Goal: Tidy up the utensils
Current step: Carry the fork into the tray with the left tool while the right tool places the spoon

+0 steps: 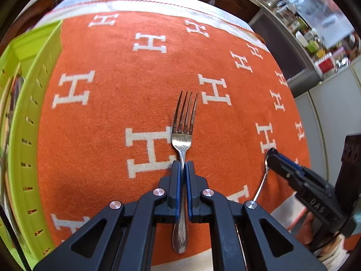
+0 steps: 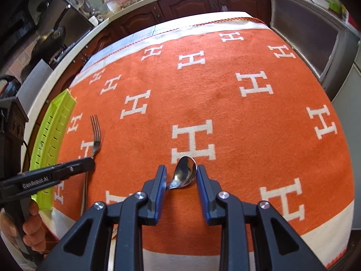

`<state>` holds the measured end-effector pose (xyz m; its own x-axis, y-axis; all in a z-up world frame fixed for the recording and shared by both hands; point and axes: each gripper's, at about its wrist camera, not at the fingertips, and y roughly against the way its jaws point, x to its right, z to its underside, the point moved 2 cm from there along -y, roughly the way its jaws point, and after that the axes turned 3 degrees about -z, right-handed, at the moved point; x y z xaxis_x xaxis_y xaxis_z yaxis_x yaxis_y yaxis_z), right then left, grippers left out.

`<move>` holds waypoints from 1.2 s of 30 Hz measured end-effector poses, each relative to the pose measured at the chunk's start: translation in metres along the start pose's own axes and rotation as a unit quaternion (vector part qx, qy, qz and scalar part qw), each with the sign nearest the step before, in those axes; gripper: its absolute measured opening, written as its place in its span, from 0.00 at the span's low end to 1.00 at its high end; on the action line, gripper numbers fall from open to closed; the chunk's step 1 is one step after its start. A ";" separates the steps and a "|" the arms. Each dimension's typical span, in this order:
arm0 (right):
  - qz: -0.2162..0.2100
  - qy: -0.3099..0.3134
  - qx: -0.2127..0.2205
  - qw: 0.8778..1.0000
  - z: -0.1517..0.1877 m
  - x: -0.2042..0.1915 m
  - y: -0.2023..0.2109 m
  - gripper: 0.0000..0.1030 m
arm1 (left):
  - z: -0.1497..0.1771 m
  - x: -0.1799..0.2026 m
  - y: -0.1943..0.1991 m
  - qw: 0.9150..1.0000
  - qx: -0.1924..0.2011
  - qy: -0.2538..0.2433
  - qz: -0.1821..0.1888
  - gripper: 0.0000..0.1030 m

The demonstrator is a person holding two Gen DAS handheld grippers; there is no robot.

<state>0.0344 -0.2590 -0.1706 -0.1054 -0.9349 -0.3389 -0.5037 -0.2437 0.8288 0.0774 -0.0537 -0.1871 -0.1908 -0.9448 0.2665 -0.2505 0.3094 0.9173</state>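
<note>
A silver fork (image 1: 182, 135) lies on the orange cloth, tines pointing away. My left gripper (image 1: 182, 163) is shut on the fork's neck, and the handle runs back between the blue pads. From the right wrist view the fork (image 2: 96, 133) and left gripper (image 2: 90, 161) sit at the far left. A silver spoon (image 2: 186, 172) lies bowl-up between the fingers of my right gripper (image 2: 181, 171). Its jaws stand apart around the bowl, with a small gap beside it. In the left wrist view the spoon (image 1: 262, 180) and right gripper (image 1: 270, 158) are at the right.
A lime-green slotted basket (image 1: 29, 113) (image 2: 56, 131) stands along the table's left edge, close to the fork. The orange cloth with white H letters (image 2: 225, 101) covers the table. Dark cabinets and a cluttered counter lie beyond. A hand (image 2: 31, 230) holds the left gripper.
</note>
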 end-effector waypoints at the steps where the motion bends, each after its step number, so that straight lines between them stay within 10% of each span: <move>1: -0.006 -0.005 0.002 1.000 0.000 0.002 0.000 0.24 | 0.001 0.002 0.000 1.000 0.005 -0.005 -0.006 0.02; 3: -0.016 -0.009 -0.004 1.000 0.000 0.004 -0.002 0.06 | 0.002 0.005 0.001 1.000 0.017 -0.010 -0.012 0.02; 21: -0.119 0.005 0.019 0.993 -0.022 -0.031 0.026 0.02 | 0.012 -0.014 0.081 0.997 0.080 -0.005 0.002 0.02; 36: -0.227 0.131 0.009 0.965 -0.077 -0.199 0.012 0.02 | 0.030 -0.129 0.170 0.974 0.142 0.058 -0.167 0.02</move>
<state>0.1151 -0.0959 -0.0587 0.3487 -0.7660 -0.5400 -0.4618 -0.6418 0.6122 0.0314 0.1236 -0.0745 0.0508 -0.9986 0.0148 -0.5366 -0.0148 0.8437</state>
